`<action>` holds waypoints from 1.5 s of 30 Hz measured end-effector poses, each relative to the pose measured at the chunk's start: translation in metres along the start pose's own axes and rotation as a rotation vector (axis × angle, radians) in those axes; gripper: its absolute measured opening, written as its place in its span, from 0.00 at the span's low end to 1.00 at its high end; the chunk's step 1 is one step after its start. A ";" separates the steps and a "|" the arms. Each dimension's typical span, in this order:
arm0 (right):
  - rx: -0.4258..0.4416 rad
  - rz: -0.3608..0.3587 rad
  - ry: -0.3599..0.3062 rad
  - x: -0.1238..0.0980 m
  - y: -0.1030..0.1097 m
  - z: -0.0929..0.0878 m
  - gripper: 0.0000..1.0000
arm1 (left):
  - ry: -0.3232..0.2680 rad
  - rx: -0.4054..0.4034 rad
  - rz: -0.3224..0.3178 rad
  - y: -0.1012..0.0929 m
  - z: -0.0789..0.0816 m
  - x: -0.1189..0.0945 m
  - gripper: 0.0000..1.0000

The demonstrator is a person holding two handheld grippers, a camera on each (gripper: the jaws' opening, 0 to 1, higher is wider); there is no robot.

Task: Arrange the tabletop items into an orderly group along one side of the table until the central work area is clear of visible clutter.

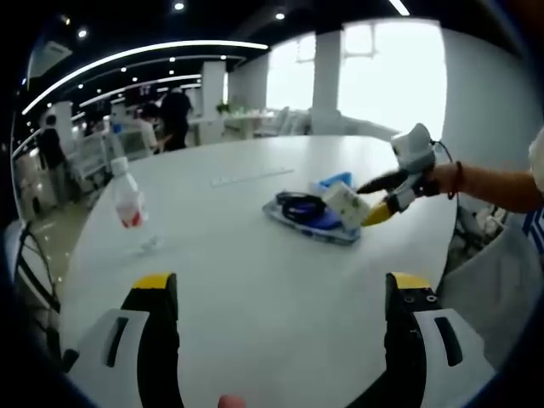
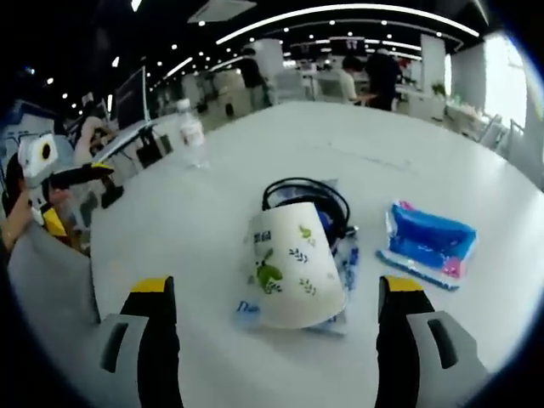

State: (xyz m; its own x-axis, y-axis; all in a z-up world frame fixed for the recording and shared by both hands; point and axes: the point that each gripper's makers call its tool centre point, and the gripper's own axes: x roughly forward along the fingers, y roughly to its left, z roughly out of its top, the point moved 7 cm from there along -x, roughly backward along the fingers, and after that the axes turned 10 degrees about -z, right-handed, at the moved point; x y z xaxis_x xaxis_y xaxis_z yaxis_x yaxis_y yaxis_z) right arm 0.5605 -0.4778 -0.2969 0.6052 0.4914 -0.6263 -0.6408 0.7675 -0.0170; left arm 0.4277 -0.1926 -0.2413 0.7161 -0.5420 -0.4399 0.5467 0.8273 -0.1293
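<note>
White surface in open office; right tongs spread wide around leaf-printed cup lying atop cable and flat pouch, tissue pack beside, likely for regrouping; left tongs wide, holding nothing; bottle well apart.

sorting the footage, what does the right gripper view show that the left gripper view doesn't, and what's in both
The right gripper view alone makes out the leaf print on the white cup and the tissue pack's blue and pink wrapper. The left gripper view alone shows the bright windows and the right claw from outside, by the cup, held by a hand. Both share the white table, the water bottle, the black cable on a flat blue packet, and people in the background.
</note>
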 end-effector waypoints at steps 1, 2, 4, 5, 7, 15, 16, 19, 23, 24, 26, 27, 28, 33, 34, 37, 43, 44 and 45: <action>0.013 0.000 0.002 0.000 0.000 -0.001 0.92 | 0.000 0.001 0.001 0.000 0.000 0.000 0.99; 0.026 0.004 -0.021 0.000 0.001 0.000 0.91 | 0.000 0.001 0.001 0.000 0.000 0.000 0.99; 0.019 0.004 -0.010 0.001 0.001 -0.003 0.89 | 0.001 0.001 0.002 0.001 0.000 0.000 0.99; 0.011 0.000 -0.005 0.002 0.001 -0.005 0.86 | 0.000 -0.001 0.002 0.000 0.000 0.000 0.99; -0.042 -0.024 0.005 0.003 -0.001 -0.008 0.80 | 0.000 0.002 0.002 0.000 0.000 0.000 0.99; -0.090 -0.051 0.026 0.006 -0.007 -0.012 0.59 | 0.011 0.014 0.000 0.000 -0.001 0.000 0.99; -0.092 -0.051 0.025 0.006 -0.007 -0.012 0.55 | 0.011 0.012 -0.001 0.000 -0.001 0.000 0.99; -0.118 -0.048 0.022 0.007 -0.008 -0.011 0.46 | 0.011 0.012 -0.001 0.000 -0.001 0.000 0.99; -0.123 -0.044 0.021 0.007 -0.008 -0.011 0.46 | 0.018 0.011 -0.008 -0.001 -0.001 0.001 0.99; -0.123 -0.042 0.022 0.007 -0.008 -0.011 0.46 | 0.022 0.011 -0.011 -0.002 -0.002 0.001 0.99; -0.124 -0.034 0.022 0.006 -0.006 -0.010 0.45 | 0.025 0.014 -0.012 -0.002 -0.002 0.001 0.99; -0.126 -0.029 0.022 0.005 -0.005 -0.010 0.45 | 0.023 0.016 -0.012 -0.002 -0.001 0.001 0.99; -0.132 -0.022 0.026 0.004 -0.003 -0.009 0.45 | 0.020 0.015 -0.012 -0.002 -0.001 0.001 0.99; -0.190 0.011 0.042 0.001 0.004 -0.005 0.45 | 0.021 0.018 -0.020 -0.003 -0.001 0.002 0.99; -0.212 0.017 0.038 0.000 0.006 -0.002 0.44 | 0.021 0.019 -0.023 -0.004 -0.001 0.002 0.99; -0.237 0.038 0.029 -0.002 0.013 0.002 0.44 | 0.015 0.015 -0.029 -0.004 0.000 0.003 0.99; -0.334 0.117 0.014 -0.006 0.040 0.007 0.44 | 0.018 0.029 -0.054 -0.008 0.000 0.005 0.98; -0.363 0.125 0.018 -0.004 0.041 0.007 0.44 | 0.023 0.033 -0.059 -0.009 0.000 0.005 0.98; -0.402 0.126 0.022 -0.003 0.044 0.007 0.44 | 0.029 0.037 -0.064 -0.010 -0.001 0.006 0.98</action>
State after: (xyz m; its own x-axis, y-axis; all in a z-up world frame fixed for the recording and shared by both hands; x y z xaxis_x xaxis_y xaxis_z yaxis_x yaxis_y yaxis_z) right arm 0.5338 -0.4430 -0.2905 0.5027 0.5591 -0.6593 -0.8452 0.4778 -0.2393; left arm 0.4262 -0.2036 -0.2434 0.6662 -0.5889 -0.4576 0.6071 0.7846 -0.1258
